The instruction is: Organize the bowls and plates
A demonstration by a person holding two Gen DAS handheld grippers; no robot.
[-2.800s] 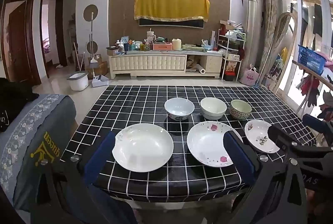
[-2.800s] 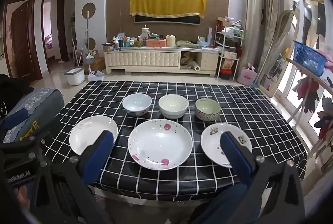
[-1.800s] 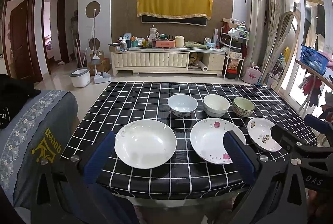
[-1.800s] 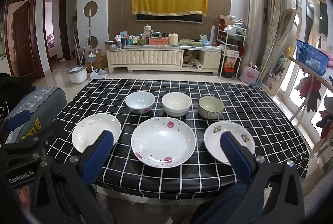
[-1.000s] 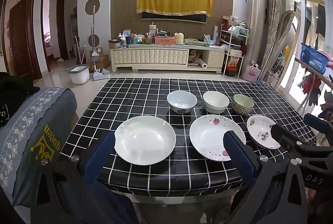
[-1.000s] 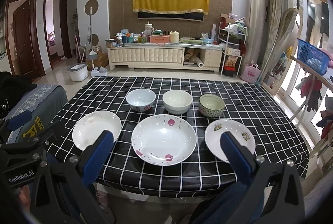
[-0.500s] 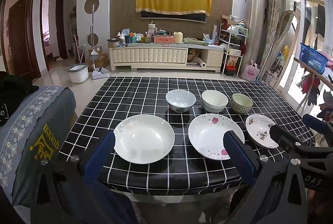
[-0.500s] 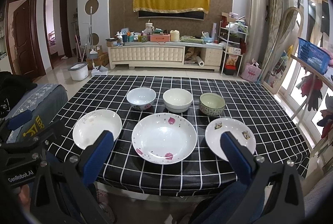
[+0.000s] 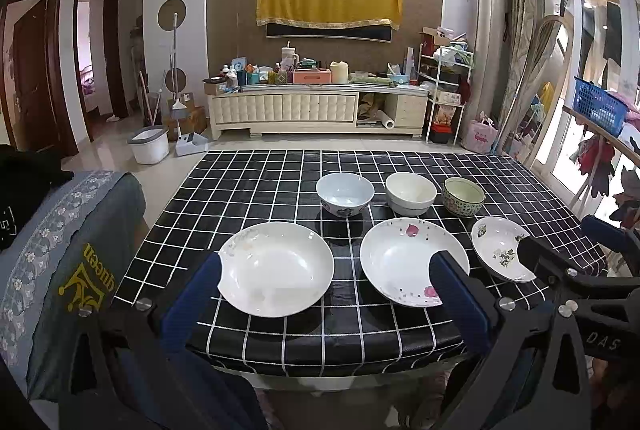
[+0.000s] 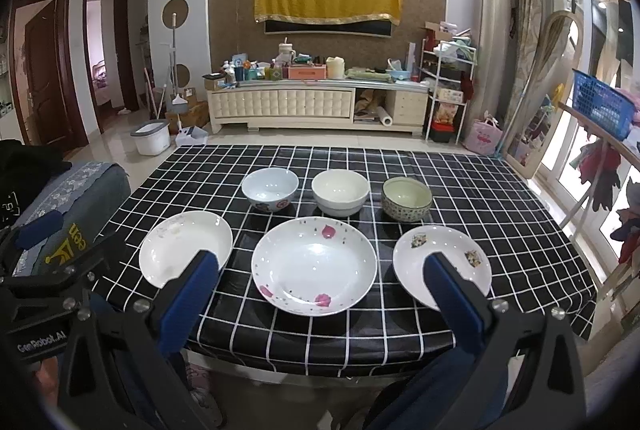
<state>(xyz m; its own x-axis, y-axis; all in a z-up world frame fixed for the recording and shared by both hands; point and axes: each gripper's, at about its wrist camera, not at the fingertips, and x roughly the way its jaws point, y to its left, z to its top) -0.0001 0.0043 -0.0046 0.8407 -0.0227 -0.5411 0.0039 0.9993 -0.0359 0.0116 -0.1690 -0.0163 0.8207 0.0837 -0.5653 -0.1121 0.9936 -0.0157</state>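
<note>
**Right wrist and left wrist views: six dishes on a checked table, both grippers spread before its near edge**

Right wrist view: a table under a black cloth with a white grid carries two rows of crockery. The near row holds the largest pieces: a rose-petal plate in the middle, a plain white plate to its left, and a smaller floral plate to its right. Behind them stand three bowls, left to right: a white-and-blue bowl, a cream bowl and a green patterned bowl. None of the six touch.

The right gripper hangs short of the near table edge, its blue-padded fingers set wide apart and holding nothing; the rose-petal plate lies ahead, between them. In the left wrist view, the left gripper is likewise spread and empty, with the plain white plate ahead near its left finger and the rose-petal plate near its right.
</note>
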